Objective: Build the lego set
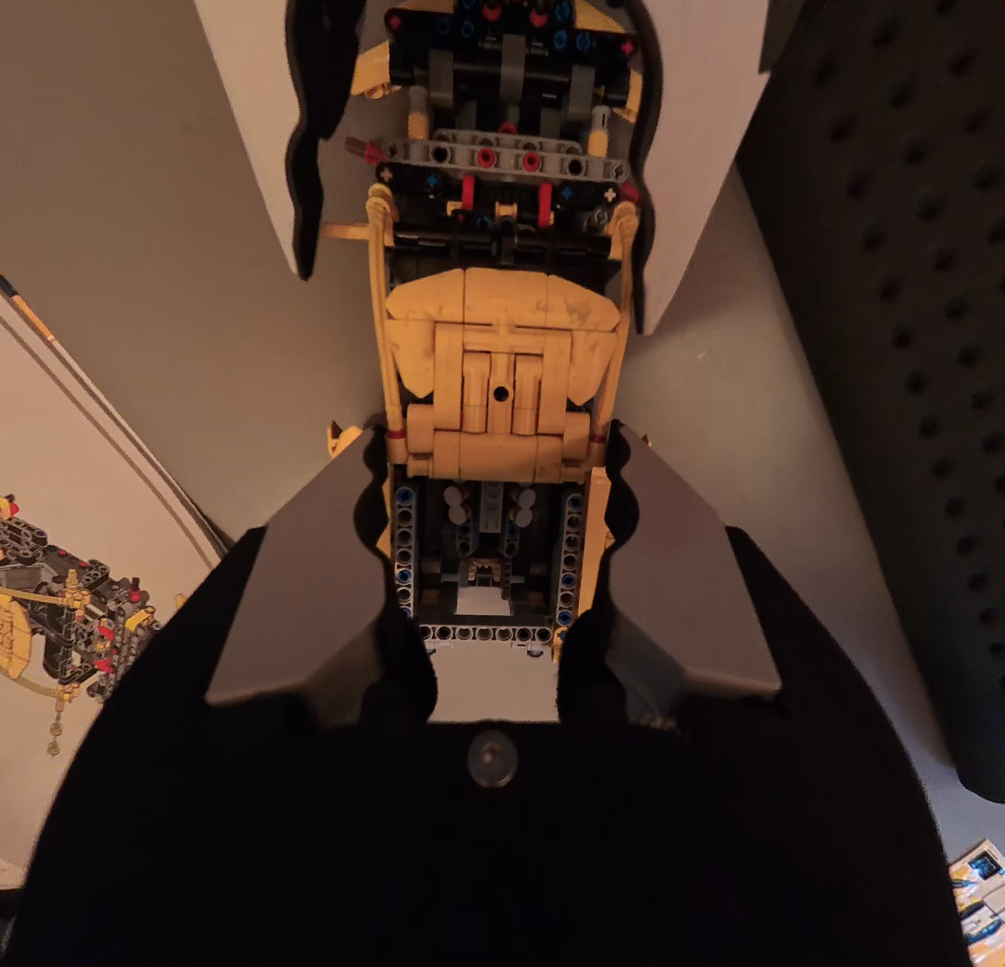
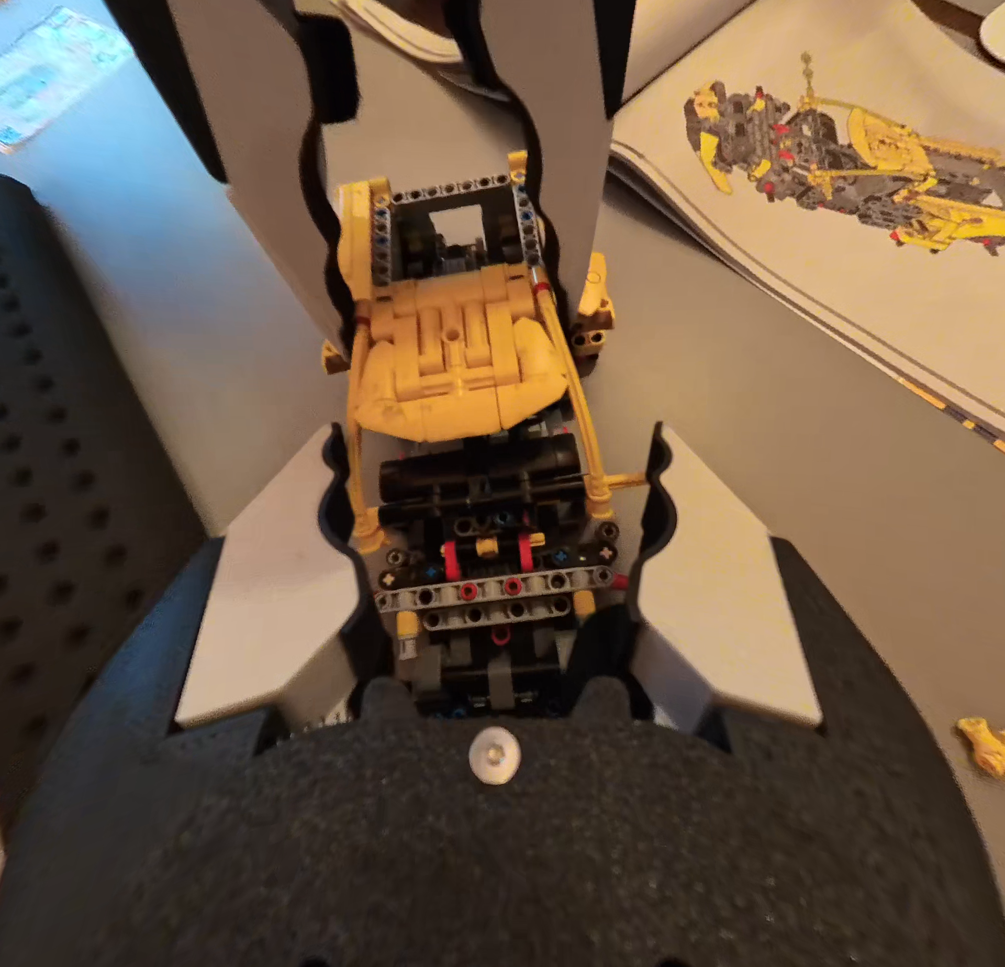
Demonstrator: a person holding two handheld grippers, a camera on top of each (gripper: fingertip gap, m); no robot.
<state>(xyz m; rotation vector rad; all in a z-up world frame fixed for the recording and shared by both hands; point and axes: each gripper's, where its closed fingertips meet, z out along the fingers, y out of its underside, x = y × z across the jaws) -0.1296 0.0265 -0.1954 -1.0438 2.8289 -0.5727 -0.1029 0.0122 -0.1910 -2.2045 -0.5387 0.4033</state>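
One lego model (image 1: pixel 503 375), yellow over a black and grey frame, is held between two claws that face each other along its length. The left claw (image 1: pixel 497 451) is shut on the end with the open grey frame, its black pads pressed to both sides there; its body hides the nearest edge of the model and whatever lies under it. The right claw (image 2: pixel 492 533) grips the opposite, black end with the red and blue pins, fingers close against the sides, though the right-hand pad's contact is hard to make out in the right wrist view. Whether the model rests on the grey tabletop (image 2: pixel 761 451) or is lifted off it cannot be told. One open manual (image 2: pixel 816 179) lies toward the tabletop's edge, its page cut off by the frame, showing a printed drawing of the yellow vehicle. One loose yellow piece (image 2: pixel 981 745) lies on the tabletop near the right claw, blurred. A dark perforated panel (image 1: pixel 897 342) runs along one side; its far end is out of view. Some pale printed packets (image 1: pixel 979 886) sit half cut off in a corner, too blurred to tell apart or count.
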